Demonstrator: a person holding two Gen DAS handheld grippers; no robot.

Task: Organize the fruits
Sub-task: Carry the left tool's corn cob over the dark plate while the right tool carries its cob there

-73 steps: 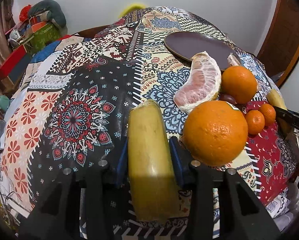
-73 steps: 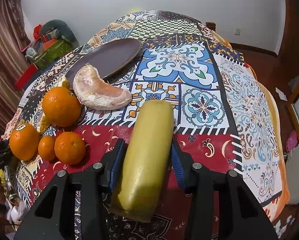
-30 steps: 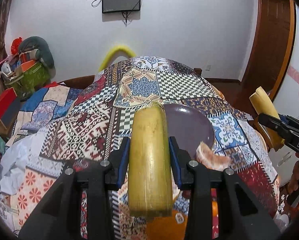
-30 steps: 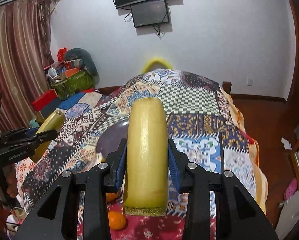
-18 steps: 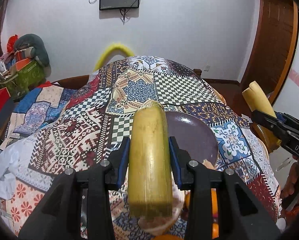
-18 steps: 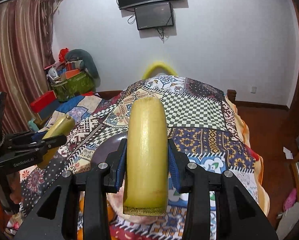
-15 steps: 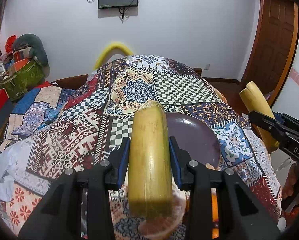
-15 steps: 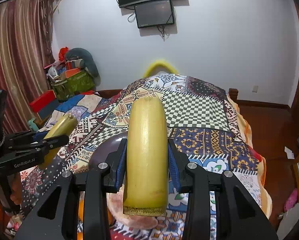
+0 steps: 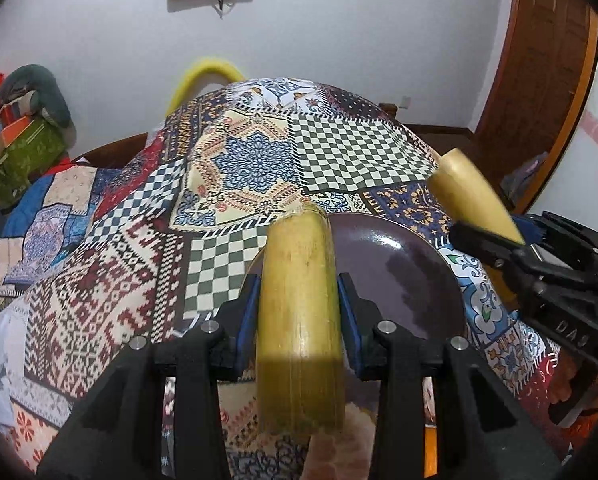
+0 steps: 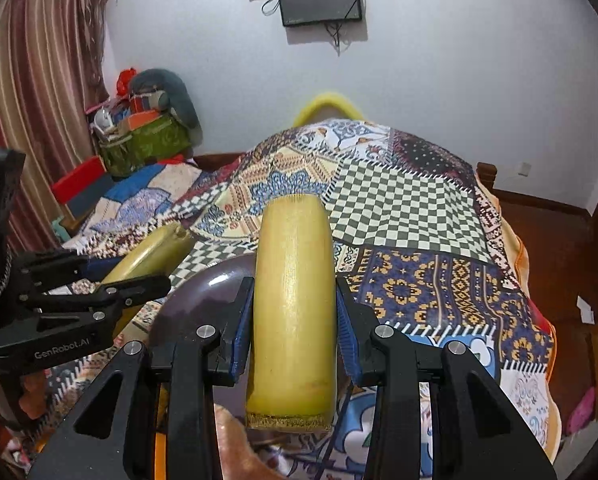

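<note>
A banana piece [image 9: 299, 312] is pinched in the left gripper [image 9: 299, 304] and another [image 10: 293, 312] in the right gripper [image 10: 293, 316], both held near the apparently empty plate [image 9: 403, 264], with nothing yet placed.

Both banana pieces [image 9: 299, 312] now above the plate [image 9: 411, 272].

I am holding one yellow banana piece [image 9: 299, 320] in my left claw [image 9: 299, 300], clamped lengthwise between the blue pads, cut end toward me. My right claw [image 10: 293, 312] is gripping a second banana piece [image 10: 293, 312] the same way. Both are hanging above the dark purple plate [image 9: 411, 272] on the patchwork bedspread [image 9: 259, 160].
</note>
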